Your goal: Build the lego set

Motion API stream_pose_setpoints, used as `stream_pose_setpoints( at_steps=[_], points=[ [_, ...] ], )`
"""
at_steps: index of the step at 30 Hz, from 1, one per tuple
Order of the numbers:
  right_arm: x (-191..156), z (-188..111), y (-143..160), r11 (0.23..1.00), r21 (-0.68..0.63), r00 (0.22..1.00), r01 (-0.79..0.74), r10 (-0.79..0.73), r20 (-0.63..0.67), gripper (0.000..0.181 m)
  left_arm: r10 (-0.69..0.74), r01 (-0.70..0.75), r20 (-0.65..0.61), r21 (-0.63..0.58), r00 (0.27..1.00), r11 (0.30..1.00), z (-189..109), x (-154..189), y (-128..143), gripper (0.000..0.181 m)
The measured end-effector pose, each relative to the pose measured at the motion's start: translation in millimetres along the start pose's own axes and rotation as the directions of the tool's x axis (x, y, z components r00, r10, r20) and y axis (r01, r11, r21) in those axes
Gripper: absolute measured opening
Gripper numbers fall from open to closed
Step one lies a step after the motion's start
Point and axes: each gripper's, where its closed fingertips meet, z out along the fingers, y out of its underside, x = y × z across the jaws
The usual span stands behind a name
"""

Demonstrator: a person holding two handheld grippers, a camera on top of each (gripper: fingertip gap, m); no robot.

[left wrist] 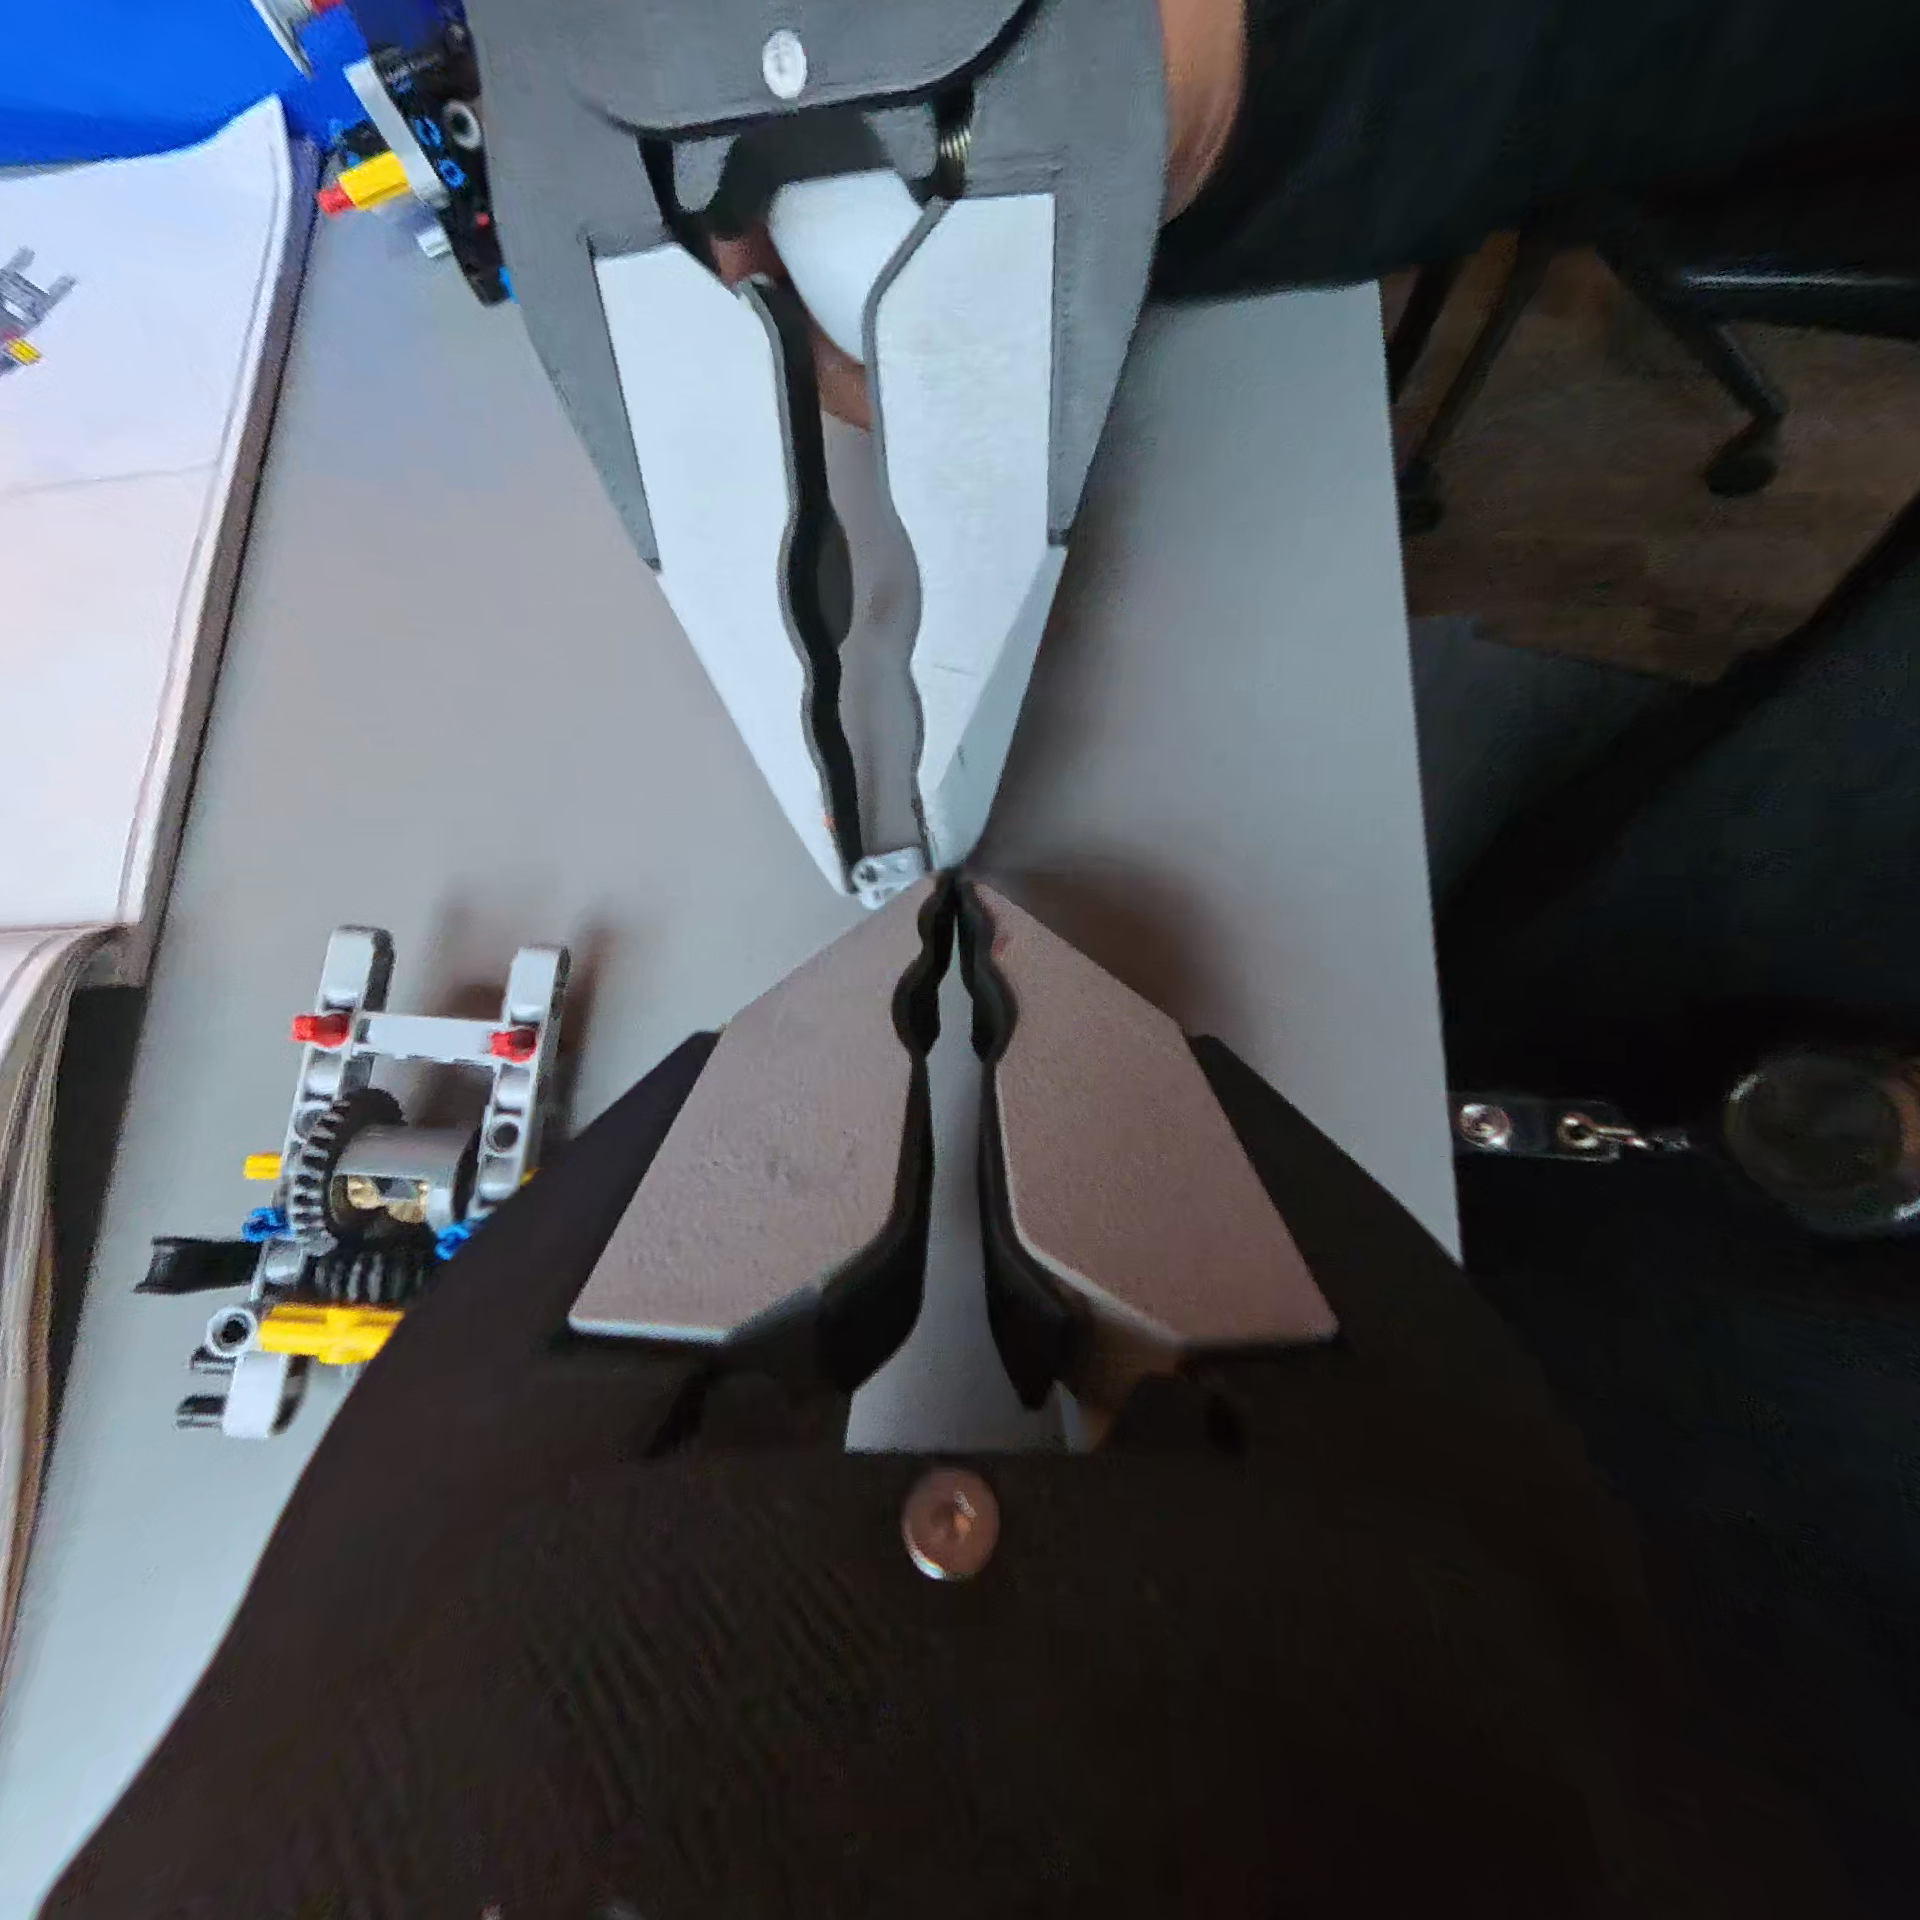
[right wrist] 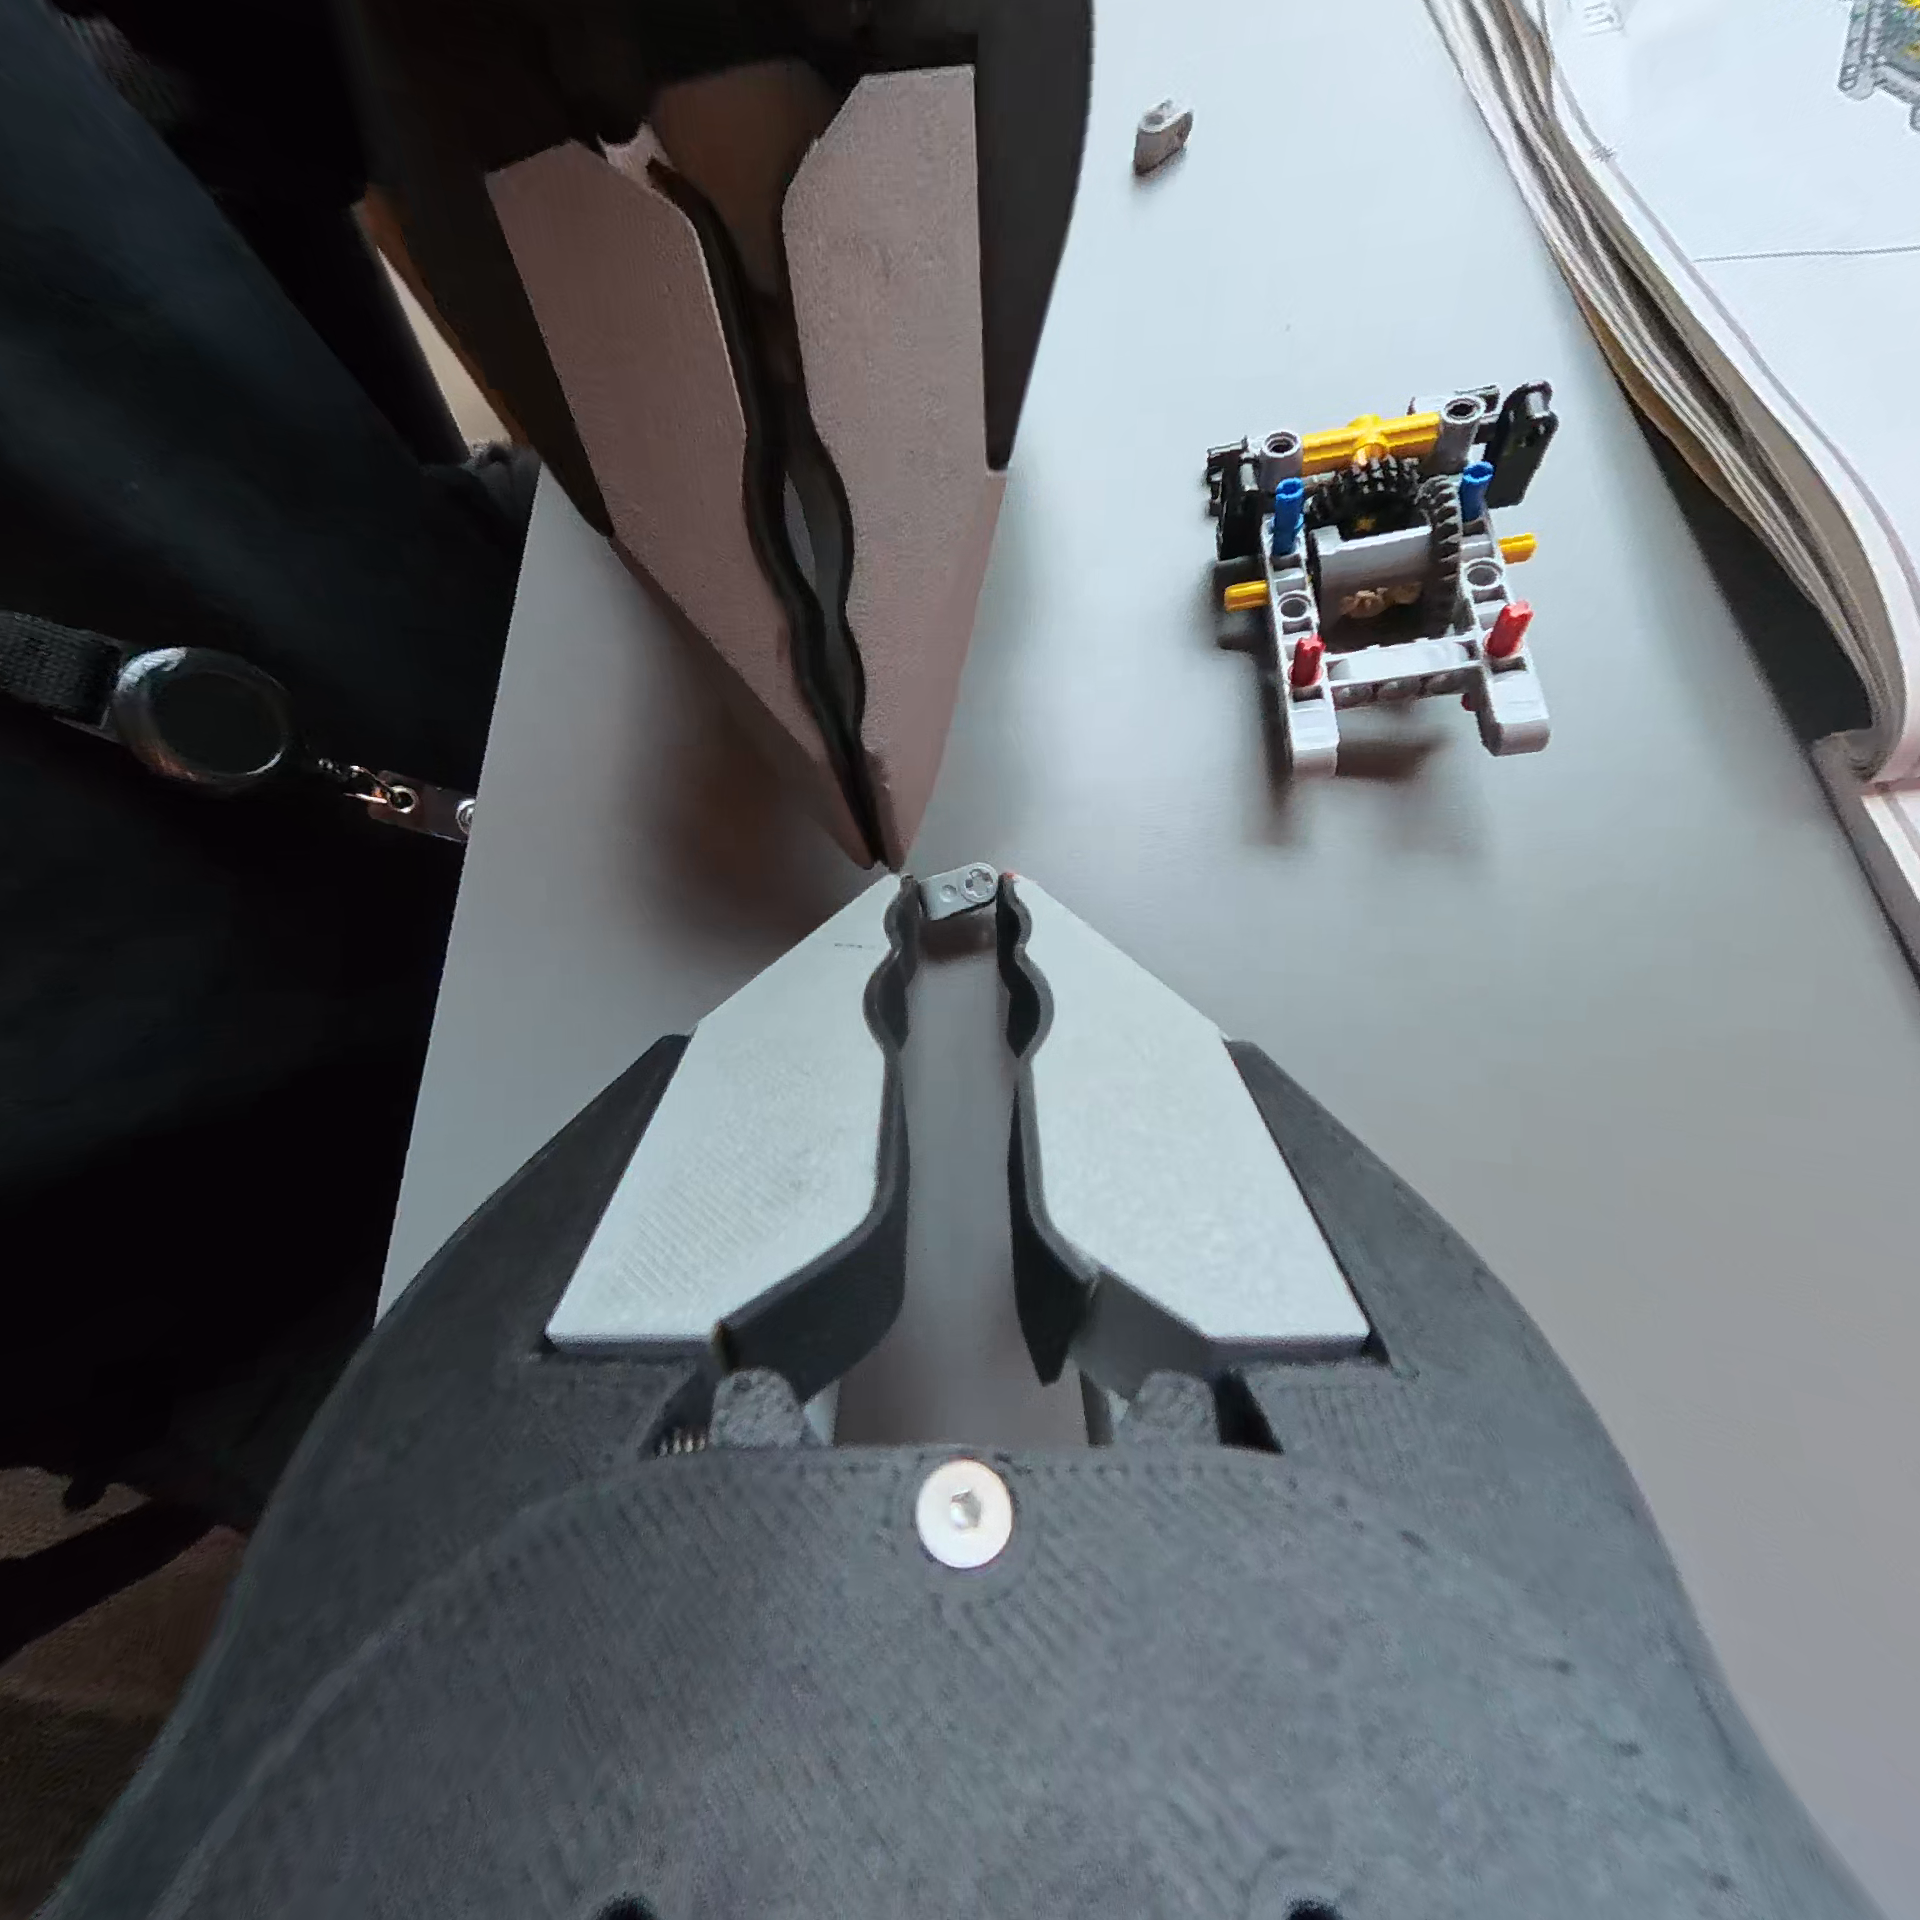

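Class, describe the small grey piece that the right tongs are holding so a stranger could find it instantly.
Start at the grey table, near its edge beside the person, where the two tongs meet tip to tip. The small grey piece sits pinched in the tips of the right tongs. Unlike the other loose grey piece farther off and the colourful half-built model, it is lifted and clamped.

Instruction booklet (right wrist: 1766, 260) cut off by frame edge

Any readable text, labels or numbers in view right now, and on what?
Black object, top of the left wrist view: small white print, too blurred to read.
Instruction booklet: faint print at the page edge, too small to read.
Nothing else shows writing.
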Motion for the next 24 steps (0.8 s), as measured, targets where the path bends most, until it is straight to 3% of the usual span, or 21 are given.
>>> stream_pose_setpoints(
  at_steps=[12, 17, 24],
  points=[
    [-1, -1, 5, 1.000, -0.015, 1.000, 0.009, -0.009, -0.004, 0.017, 0.029, -0.031, -0.028, -0.054, 0.999, 0.998, 14, -10, -5, 0.000],
    [1, -8, 6, 1.000, 0.006, 0.999, 0.023, -0.023, -0.046, 0.025, 0.051, -0.050, 0.020, -0.063, 0.998, 0.997, 3, -24, -6, 0.000],
    [2, -16, 14, 0.998, 0.009, 0.994, -0.065, 0.065, -0.088, 0.021, 0.048, -0.047, 0.020, -0.072, 0.999, 0.996, 6, -20, -3, 0.000]
  ],
)
